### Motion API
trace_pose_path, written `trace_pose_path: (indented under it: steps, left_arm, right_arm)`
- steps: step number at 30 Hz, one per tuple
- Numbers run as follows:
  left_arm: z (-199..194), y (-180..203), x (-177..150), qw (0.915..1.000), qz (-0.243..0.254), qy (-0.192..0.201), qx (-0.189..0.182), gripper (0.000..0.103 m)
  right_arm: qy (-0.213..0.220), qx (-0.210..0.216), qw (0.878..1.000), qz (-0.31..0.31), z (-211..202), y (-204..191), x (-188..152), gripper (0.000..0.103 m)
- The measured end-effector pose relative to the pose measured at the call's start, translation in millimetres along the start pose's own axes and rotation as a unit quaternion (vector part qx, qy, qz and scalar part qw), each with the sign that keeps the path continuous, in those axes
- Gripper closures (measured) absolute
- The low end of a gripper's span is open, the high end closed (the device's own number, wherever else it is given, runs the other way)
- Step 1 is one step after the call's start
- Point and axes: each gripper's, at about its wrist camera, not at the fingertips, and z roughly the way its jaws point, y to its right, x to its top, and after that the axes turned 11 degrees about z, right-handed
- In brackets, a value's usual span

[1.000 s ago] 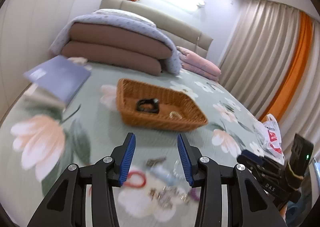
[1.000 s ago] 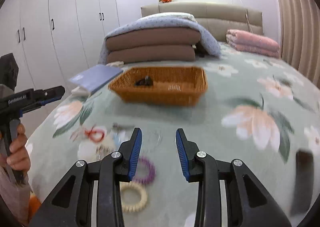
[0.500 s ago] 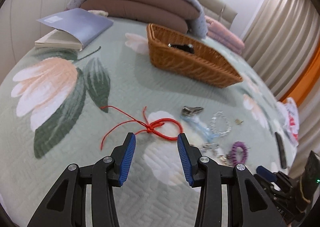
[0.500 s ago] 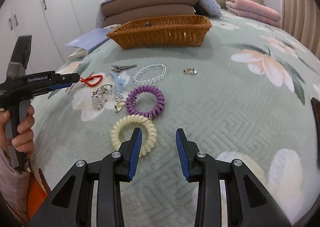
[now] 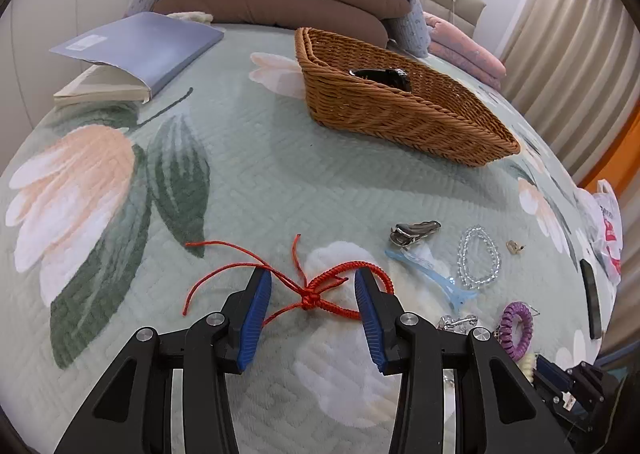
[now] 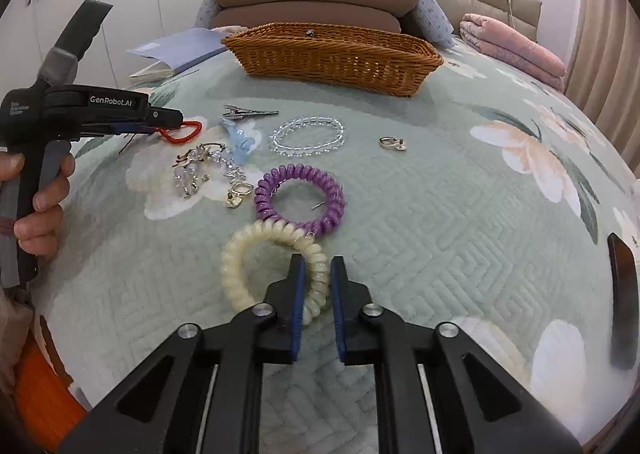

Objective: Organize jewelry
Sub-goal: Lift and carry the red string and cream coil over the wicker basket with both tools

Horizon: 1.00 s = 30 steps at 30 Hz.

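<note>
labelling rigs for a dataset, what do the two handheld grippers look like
Both are matte black plastic with silver pivot screws and ribbed blue pads on the fingers. The left gripper, seen from the right wrist, has a pistol-style handle with grey sections and white "GenRobot.AI" lettering. The right gripper matches.

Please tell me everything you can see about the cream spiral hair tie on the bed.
The cream tie is a glossy, coiled plastic-looking ring, pale yellowish-white, lying flat on the green quilt. Its far edge touches the purple tie, and seems to lie partly over it. The right claw is shut on its near right part, a blue pad on each side of the coil. Nothing else touches it. In the left wrist view only a small bit shows.
</note>
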Motion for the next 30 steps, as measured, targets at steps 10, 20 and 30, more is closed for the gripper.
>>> trace_pose_path:
  steps: [10,20,30]
  left_arm:
    - [3.3,11.2,-1.2,0.9992,0.03,0.001,0.027,0.058]
    - [3.1,10.3,-2.1,0.9992,0.03,0.006,0.025,0.058]
    - [2.9,10.2,-3.2,0.9991,0.032,0.008,0.025,0.058]
  right_arm:
    - [0.004,-0.02,1.0,0.021,5.8,9.4,17.4,0.091]
    - [0.024,-0.05,0.998,0.027,5.1,14.6,29.8,0.091]
    - [0.004,-0.066,0.998,-0.001,13.8,24.5,45.5,0.092]
